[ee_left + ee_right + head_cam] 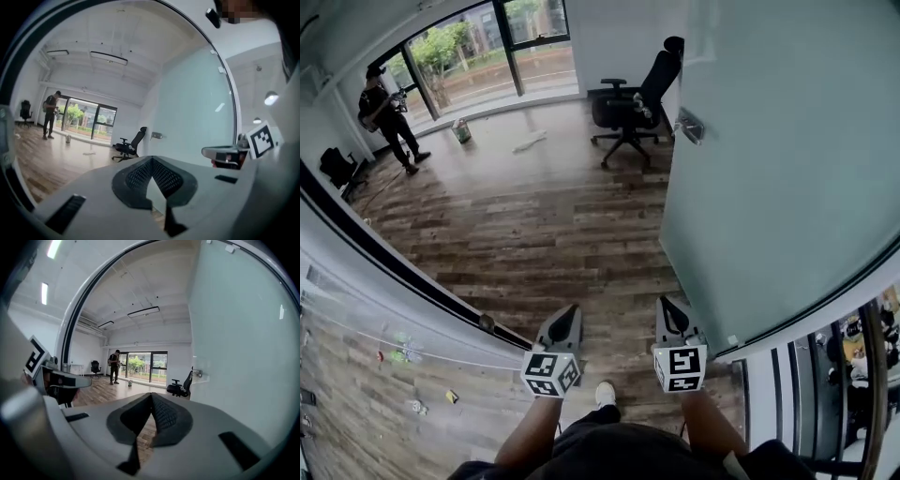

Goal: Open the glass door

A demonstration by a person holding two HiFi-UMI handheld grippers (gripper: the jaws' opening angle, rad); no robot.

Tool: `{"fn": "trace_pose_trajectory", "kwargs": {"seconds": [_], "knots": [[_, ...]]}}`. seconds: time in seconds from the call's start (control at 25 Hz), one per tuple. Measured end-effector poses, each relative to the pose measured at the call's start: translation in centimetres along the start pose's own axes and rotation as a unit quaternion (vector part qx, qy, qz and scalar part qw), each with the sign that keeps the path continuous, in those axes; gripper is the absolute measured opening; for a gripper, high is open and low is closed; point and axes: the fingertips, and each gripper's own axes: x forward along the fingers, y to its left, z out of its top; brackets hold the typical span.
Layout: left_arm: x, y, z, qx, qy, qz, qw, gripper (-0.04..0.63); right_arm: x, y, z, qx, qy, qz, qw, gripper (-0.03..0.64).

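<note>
- Print: black-and-white square markers (551,373) on each gripper's cube.
- Left gripper (570,314): jaws together, nothing between them.
- Right gripper (668,307): jaws pressed together, empty.
- Glass door (769,187): frosted panel on the right, angled into the room, near the right gripper but apart from it. Its handle (689,125) is at the far edge.
- Ahead: wood floor (534,225), black office chair (633,98) beside the handle, person (386,112) standing by the far windows (487,47).

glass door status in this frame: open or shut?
Open. The glass door stands swung into the room with its handle at the far edge, and the wood floor runs unblocked through the doorway.
</note>
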Motion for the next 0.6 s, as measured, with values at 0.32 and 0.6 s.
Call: {"fn": "trace_pose_trajectory", "kwargs": {"seconds": [0.32, 0.6], "knots": [[-8.0, -7.8, -1.4, 0.02, -0.01, 0.036, 0.9991, 0.002, -11.5, -2.4, -2.1, 0.027, -0.03, 0.0, 0.999, 0.015], [-14.8, -13.7, -5.1, 0.041, -0.008, 0.043, 0.9982, 0.002, -20.1, -2.2, -4.5, 0.029, -0.03, -0.014, 0.999, 0.015]]}}
